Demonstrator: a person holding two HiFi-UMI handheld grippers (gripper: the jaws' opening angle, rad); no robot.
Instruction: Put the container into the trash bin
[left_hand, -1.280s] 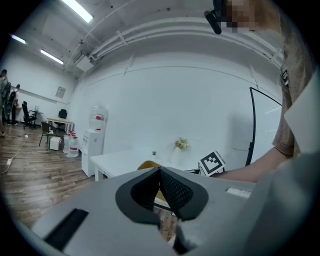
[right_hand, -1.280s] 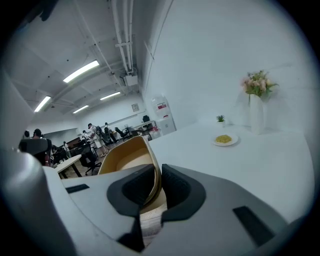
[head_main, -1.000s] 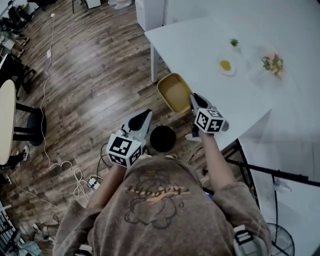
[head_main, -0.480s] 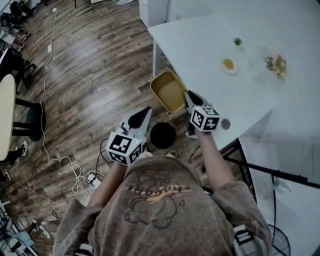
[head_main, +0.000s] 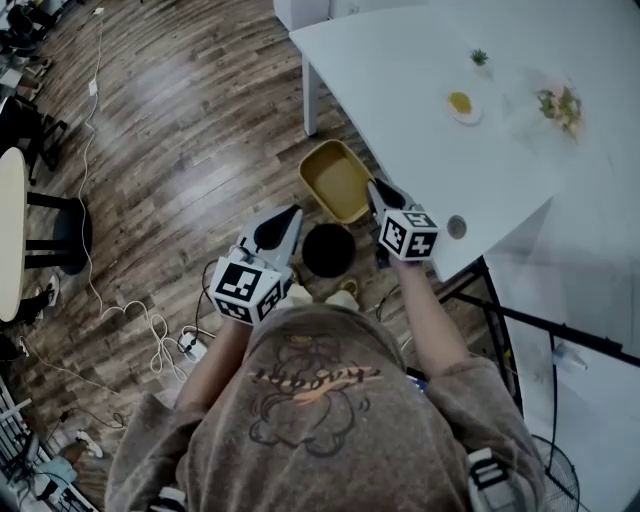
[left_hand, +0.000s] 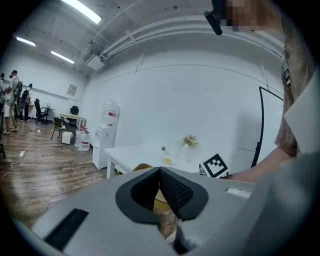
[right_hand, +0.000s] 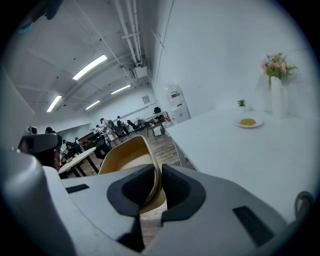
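Yellow tub held out by the right gripper, close to the bin but not in it.

The right gripper (head_main: 378, 190) is clamped on the near rim of the shallow, rounded-rectangle yellow plastic container (head_main: 338, 180), with the thin wall pinched between its two dark pads (right_hand: 176, 185). The container hangs open side up over the wooden plank floor (head_main: 180, 120), just off the edge of the white table (head_main: 400, 60). From above it sits just past the round black trash bin (head_main: 328, 250), which stands on the floor in front of the person's feet. The left gripper (head_main: 285, 218) is held out beside the bin, its jaws pressed together with nothing between them. On the table, well apart from all this, are a small plate of yellow food (head_main: 460, 104) and a vase of flowers (head_main: 560, 102).
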